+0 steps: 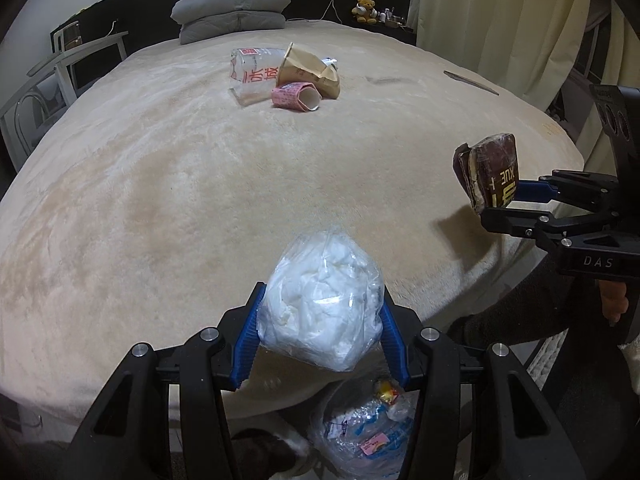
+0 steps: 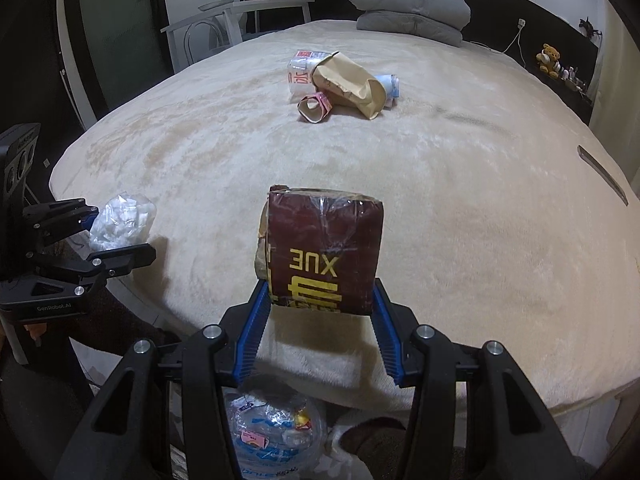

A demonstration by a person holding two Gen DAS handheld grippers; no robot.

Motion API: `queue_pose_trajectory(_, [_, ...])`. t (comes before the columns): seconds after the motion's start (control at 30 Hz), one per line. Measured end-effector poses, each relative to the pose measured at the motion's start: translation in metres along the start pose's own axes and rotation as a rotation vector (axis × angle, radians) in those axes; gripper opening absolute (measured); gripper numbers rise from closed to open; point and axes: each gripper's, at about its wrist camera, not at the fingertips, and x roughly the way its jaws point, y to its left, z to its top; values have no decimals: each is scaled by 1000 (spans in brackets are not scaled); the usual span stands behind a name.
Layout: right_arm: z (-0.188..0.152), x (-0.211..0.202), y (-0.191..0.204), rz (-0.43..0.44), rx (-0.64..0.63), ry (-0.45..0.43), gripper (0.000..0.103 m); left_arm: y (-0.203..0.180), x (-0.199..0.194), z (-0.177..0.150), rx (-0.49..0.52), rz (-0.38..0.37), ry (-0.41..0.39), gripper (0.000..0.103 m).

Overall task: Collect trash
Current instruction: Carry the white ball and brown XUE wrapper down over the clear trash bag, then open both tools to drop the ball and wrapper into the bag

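- closest to the cameras, down on the floor at the foot of the bed: a clear trash bag (image 1: 360,436) already holding wrappers and crumpled plastic, sitting right under both grippers
- left gripper (image 1: 320,332) has its jaws closed on a clear bag stuffed with white tissue (image 1: 320,300), held just over the near edge of the bed (image 1: 160,200)
- right gripper (image 2: 320,320) has its jaws clamped on a dark red carton (image 2: 324,252) with yellow lettering, one corner torn, also lifted above the bed edge
- so my read is we're at the carry-and-drop step: both hands loaded, nothing let go yet
- next move probably means bringing each item back and down over the trash bag mouth and opening the jaws; the tissue bag is squishy and may cling to the pads, so give it a clean release
- further up the bed, well apart from the grippers: a pile still to collect, a pink paper cup (image 1: 296,97) on its side, a brown paper bag (image 1: 310,72) and a clear plastic bottle (image 1: 252,76), all touching
- farthest back, grey pillows (image 1: 232,12) by the headboard, not trash
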Motion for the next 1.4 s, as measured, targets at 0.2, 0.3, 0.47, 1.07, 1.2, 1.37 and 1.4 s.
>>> queue_pose_trajectory(0.2, [-28, -2, 18, 9, -11, 42, 50, -13, -6, -21, -30, -6, 22, 51])
queue_pose_trajectory(0.3, [-42, -1, 26, 17, -14, 73, 50, -17, -7, -33, -48, -10, 42, 51])
queue_pose_trajectory(0.47, [-61, 6, 30, 69, 19, 143, 50, -27, -3, -51, -60, -18, 87, 51])
queue_pose_trajectory(1.07, [-117, 114, 37, 59, 144, 608, 50, -52, 103, -115, -30, -14, 549, 51])
queue_pose_trajectory(1.2, [-129, 148, 32, 33, 194, 714, 50, -50, 130, -128, -35, -23, 634, 51])
queue_pose_trajectory(1.37, [-149, 177, 28, 17, 251, 818, 50, -46, 157, -143, -47, -29, 729, 51])
queue_pose_trajectory(1.4, [-153, 184, 28, 13, 256, 840, 50, -45, 163, -144, -54, -34, 745, 51])
